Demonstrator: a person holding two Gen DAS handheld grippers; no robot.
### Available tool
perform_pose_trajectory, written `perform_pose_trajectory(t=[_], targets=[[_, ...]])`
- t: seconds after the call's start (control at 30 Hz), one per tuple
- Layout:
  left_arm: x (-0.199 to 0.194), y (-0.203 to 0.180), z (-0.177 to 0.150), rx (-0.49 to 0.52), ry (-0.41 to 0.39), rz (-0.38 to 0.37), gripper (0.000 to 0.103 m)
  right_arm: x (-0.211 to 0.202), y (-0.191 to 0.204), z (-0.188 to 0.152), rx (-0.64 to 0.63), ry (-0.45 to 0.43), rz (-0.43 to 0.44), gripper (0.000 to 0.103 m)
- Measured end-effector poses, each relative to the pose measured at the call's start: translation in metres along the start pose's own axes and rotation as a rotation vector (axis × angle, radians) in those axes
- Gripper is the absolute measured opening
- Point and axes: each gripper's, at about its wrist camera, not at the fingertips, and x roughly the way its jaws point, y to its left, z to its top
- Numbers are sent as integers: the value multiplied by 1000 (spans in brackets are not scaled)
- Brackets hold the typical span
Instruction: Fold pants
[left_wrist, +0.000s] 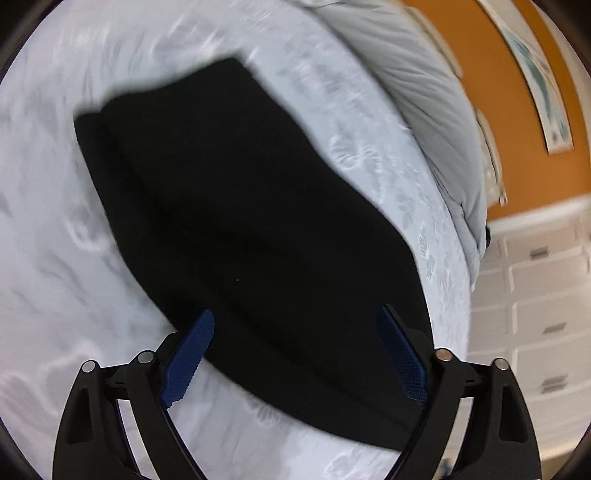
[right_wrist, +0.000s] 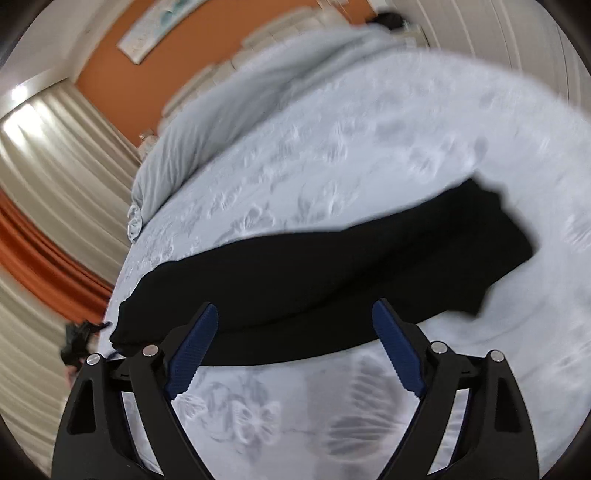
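Left wrist: blurred, seemingly folded pants.

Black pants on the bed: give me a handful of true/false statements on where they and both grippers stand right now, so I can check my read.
1. The black pants lie on the pale floral bedspread. True.
2. The left gripper is clamped on the pants. False: its jaws stand wide apart, with nothing pinched between the blue pads.
3. The right gripper is open. True.
4. The pants hang in the air from the right gripper. False: they rest on the bed, free of both grippers.
5. The wall behind the bed is orange. True.
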Motion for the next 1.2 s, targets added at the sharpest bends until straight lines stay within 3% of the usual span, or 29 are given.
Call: perform_pose_trajectory(t=[0.1,0.17,0.23,0.27,0.33,0.4,0.43,0.47,0.53,0.67,0.73,0.77,0.8,0.83,0.87,0.93,0.97,1.0,1.03,1.07,1.13,1.2], targets=[[16,11,0,-86,36,-52,59,38,-15,11,87,-1,-51,84],[19,5,6,-58,52,-77,14,57,-29,19,150,-21,-83,80],[21,-5,11,6,48,-55,3,79,-43,32,184,-28,-77,45],[20,-8,15,30,46,-51,2,82,-45,37,191,-39,-81,6],[10,-19,18,78,12,-71,2,64,-39,43,172,-137,-69,3],[-7,-31,15,141,-22,-96,2,15,-7,57,83,-273,52,3],[-16,-40,13,185,-38,-99,2,-1,4,55,34,-305,69,3],[-23,-47,11,233,-55,-86,2,-19,17,49,-54,-338,29,3],[-22,-46,10,262,-51,-43,2,-15,3,35,-82,-286,-65,3],[6,-19,11,144,60,-3,2,53,-61,10,-1,18,-205,5],[13,-16,6,141,84,32,3,53,-62,7,1,16,-172,11],[12,-19,6,145,84,28,3,49,-59,10,9,11,-155,19],[9,-22,6,151,75,15,4,44,-56,14,26,-14,-122,43],[8,-25,8,152,62,13,7,40,-56,15,38,-44,-90,59],[6,-28,9,155,40,12,22,33,-54,18,49,-95,-72,81],[4,-27,11,140,-6,39,51,31,-57,27,68,-133,-82,83],[5,-24,11,129,-19,44,51,36,-59,32,93,-139,-69,64],[8,-23,14,120,-20,44,49,39,-64,35,111,-153,-57,21],[10,-22,14,120,-14,41,39,41,-64,41,127,-160,-49,6],[13,-25,15,124,-11,46,22,35,-60,47,128,-190,-43,7],[12,-24,10,146,-14,80,18,-3,-40,51,71,-328,5,6],[17,-27,11,169,-5,116,19,-22,-31,43,29,-380,-27,7]])
